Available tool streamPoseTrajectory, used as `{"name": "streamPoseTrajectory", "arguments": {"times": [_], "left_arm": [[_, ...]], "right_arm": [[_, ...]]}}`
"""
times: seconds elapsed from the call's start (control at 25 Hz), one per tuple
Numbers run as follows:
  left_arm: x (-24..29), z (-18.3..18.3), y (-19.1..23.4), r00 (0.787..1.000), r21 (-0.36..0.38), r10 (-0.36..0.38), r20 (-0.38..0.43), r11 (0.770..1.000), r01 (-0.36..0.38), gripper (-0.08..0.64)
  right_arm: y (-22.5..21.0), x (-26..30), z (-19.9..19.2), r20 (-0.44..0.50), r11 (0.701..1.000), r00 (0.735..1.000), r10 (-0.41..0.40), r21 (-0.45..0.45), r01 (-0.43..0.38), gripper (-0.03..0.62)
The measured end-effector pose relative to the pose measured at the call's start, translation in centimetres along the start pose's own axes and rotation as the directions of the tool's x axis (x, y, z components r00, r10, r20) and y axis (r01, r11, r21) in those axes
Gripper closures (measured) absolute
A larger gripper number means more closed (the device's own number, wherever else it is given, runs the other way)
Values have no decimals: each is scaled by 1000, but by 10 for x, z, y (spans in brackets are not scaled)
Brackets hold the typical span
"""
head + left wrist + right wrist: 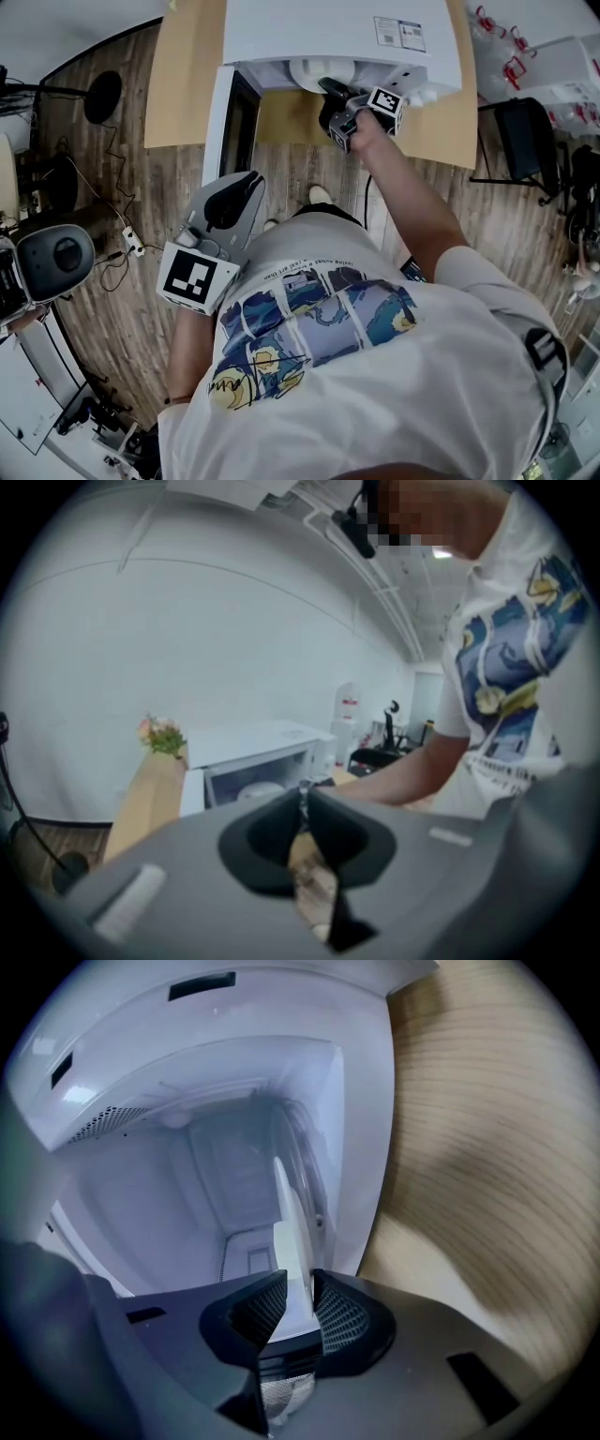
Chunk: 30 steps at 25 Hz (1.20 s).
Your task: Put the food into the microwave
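1. The right arm is reaching straight forward, toward the upper centre of the head view, and the right gripper is pointing into the mouth of the microwave.
2. Its jaws are standing a little apart, and the thin rim of the white dish is passing between them; the pads are not pressing on it.
3. The dish is sitting inside the cavity, close to the front.
4. The left gripper is hanging near the body at centre left, with its jaws closed together on nothing.
5. A label is showing on the microwave's top, but its print is too small to read.
6. The door is standing open at the left of the opening.
7. The table is showing bare wood on both sides of the microwave.
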<state>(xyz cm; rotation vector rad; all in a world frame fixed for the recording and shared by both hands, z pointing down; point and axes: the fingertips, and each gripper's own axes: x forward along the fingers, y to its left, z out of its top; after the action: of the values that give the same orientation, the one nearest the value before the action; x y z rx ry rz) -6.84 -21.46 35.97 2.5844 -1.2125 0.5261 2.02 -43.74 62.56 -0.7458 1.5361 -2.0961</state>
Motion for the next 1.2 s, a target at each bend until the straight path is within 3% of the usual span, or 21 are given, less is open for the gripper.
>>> {"name": "streamPoseTrajectory", "arguments": {"times": [0.4, 0.8, 1.2], "left_arm": [[-2, -4, -3, 1000, 2, -14, -2, 1000, 14, 526], [-6, -7, -7, 999, 8, -49, 6, 999, 49, 526], [-16, -13, -17, 993, 29, -116, 30, 993, 115, 526]], "right_arm": [[4, 1, -9, -33, 999, 999, 30, -20, -31, 423], [0, -12, -25, -57, 998, 998, 18, -55, -21, 397], [-16, -53, -54, -52, 991, 997, -56, -121, 49, 396]]}}
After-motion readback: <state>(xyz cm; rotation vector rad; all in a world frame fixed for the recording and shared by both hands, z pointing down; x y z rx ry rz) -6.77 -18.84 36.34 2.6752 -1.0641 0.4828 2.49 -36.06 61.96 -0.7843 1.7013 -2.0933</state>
